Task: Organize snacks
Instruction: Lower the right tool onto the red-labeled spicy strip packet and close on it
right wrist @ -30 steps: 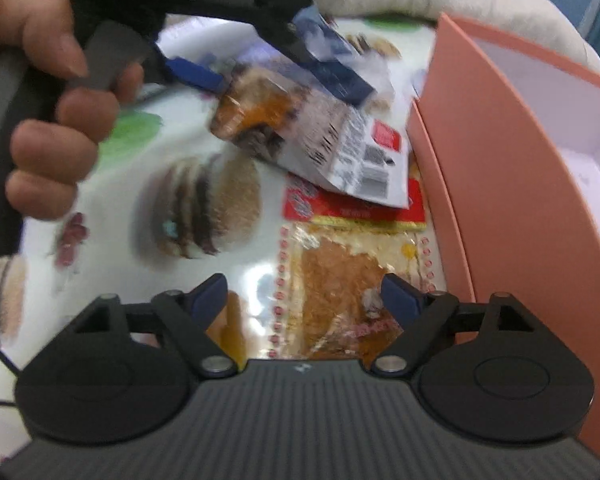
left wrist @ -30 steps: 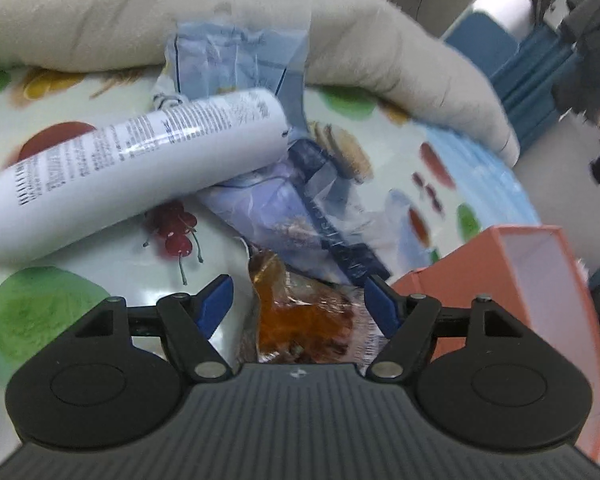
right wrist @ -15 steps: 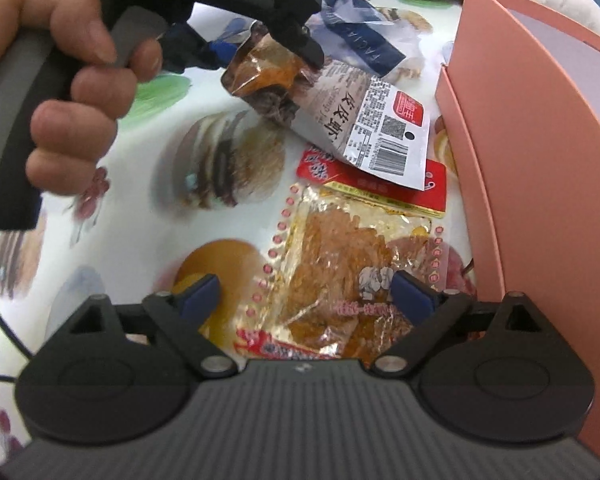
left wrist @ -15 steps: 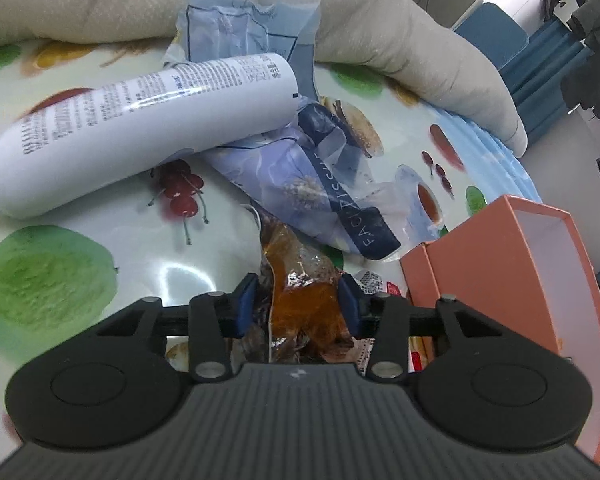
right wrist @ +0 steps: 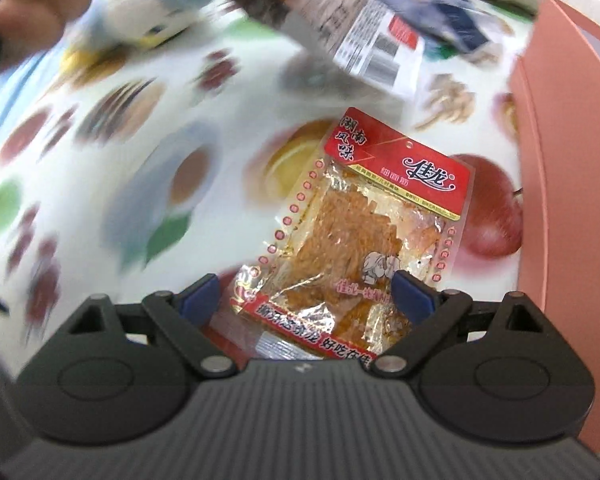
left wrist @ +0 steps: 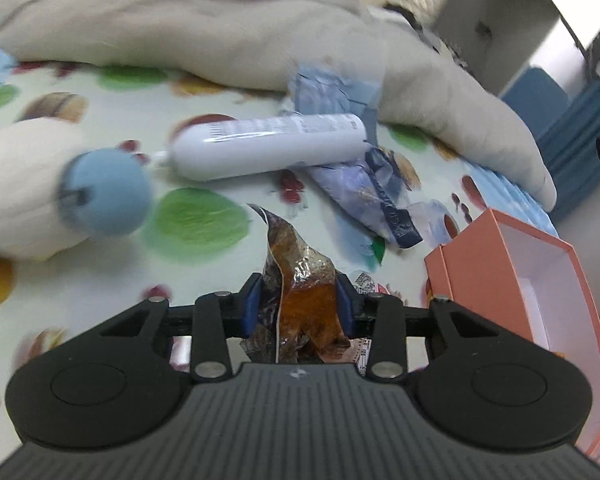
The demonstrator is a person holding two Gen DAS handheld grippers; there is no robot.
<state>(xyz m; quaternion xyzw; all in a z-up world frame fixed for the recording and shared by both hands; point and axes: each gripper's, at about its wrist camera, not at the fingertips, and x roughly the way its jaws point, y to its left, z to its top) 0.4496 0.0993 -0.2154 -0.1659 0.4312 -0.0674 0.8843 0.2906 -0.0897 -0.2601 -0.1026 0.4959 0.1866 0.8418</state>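
My left gripper (left wrist: pixel 298 304) holds a brown-orange snack packet (left wrist: pixel 296 264) between its blue pads, and the jaws are still closing on it. The packet hangs clear of the fruit-print tablecloth; in the right wrist view it is blurred at the top (right wrist: pixel 340 28). My right gripper (right wrist: pixel 306 296) stands open just above a red-topped packet of spicy strips (right wrist: pixel 372 216), which lies flat on the cloth with its lower end between the fingers. The pads do not touch it. An orange box (left wrist: pixel 500 272) with a white inside stands to the right (right wrist: pixel 572 160).
A white tube (left wrist: pixel 268 144) and a crumpled blue wrapper (left wrist: pixel 364 192) lie behind the held packet. A white and blue plush toy (left wrist: pixel 100 196) sits at the left. A beige cloth (left wrist: pixel 220 32) is heaped along the far side. A person's hand (right wrist: pixel 40 0) grips the left tool.
The left jaws closed on the brown-orange packet and lifted it up off the table. My right gripper moved over the red packet, now uncovered, and opened a little wider.
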